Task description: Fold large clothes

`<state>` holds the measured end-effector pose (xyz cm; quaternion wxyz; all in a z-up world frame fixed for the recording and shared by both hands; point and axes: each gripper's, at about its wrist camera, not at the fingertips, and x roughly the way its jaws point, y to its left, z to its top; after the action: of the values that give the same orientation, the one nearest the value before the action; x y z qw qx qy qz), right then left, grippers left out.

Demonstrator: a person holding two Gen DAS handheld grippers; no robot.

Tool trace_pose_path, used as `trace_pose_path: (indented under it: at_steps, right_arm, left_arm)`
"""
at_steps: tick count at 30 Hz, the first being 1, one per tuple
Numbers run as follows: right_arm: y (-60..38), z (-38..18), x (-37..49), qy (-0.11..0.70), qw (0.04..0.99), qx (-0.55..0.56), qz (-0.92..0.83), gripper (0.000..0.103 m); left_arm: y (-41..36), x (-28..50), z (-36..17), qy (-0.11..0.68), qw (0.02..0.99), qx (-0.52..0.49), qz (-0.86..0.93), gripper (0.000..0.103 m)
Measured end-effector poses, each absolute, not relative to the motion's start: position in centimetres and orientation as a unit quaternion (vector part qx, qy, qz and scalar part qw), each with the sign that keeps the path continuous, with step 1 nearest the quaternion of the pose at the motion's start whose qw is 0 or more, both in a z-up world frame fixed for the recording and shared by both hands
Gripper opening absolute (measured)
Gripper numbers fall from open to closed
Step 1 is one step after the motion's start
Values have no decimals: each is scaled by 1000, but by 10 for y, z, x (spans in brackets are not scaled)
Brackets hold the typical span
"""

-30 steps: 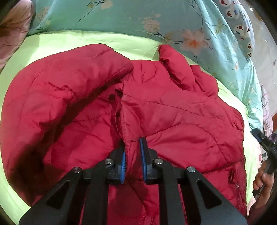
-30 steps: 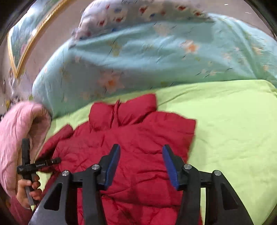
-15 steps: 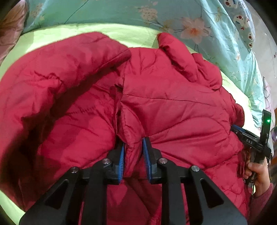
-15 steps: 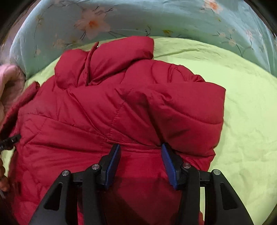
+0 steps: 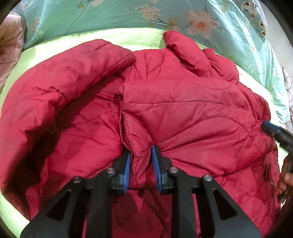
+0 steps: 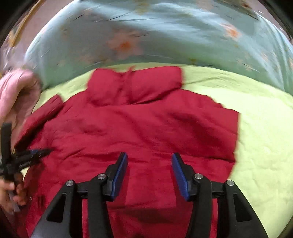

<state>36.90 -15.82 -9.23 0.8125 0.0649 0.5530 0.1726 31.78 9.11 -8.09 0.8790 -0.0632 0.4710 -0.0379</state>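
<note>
Between left gripper [image 5: 140, 161] pads, jacket [image 5: 183, 117] fold

Home bedroom: bedsheet [image 6: 256, 119], floral quilt [image 5: 183, 16].

Left hand-held gripper [image 5: 140, 157], right hand-held gripper [image 6: 149, 164]: black angular frames, blue ribbed pads, silver screws.

quilted jacket [image 5: 183, 113] — slight sheen (cloth), matt sheet [image 6: 256, 128]
</note>
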Motion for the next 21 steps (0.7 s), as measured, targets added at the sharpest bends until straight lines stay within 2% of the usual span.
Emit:
trace_pose_path:
  at_steps: [4,6,8,12,14,17,19,21]
  right_arm:
    - [-132,-127,367,596,782,19,182,52]
    - [-132,-138,365,597,781,19,181,52]
    - [-135,-135,366,598,780,25,180,52]
    - [-151,-117,362,590,784,67,181,52]
    - [-159,-103,359,579,789,88,187,52]
    - [-170,-76,345,558,796,114,203,53]
    - [-169,-64,339,551,796,129,214,53]
    - [-175,-52,328,544,792,155,229,54]
  left_arm:
    - [92,306,-75,470,879,-58,-48,31]
    - [92,295,-68,472,879,-47,-45,31]
    - [94,284,-58,467,882,-44,-42,31]
    - [104,261,-30,432,901,-43,-22,43]
    - [112,256,-13,413,910,-48,-12,45]
    - [121,261,4,389,920,-49,7,58]
    - [126,272,10,378,924,-41,27,73]
    - [128,293,8,383,923,-23,42,74]
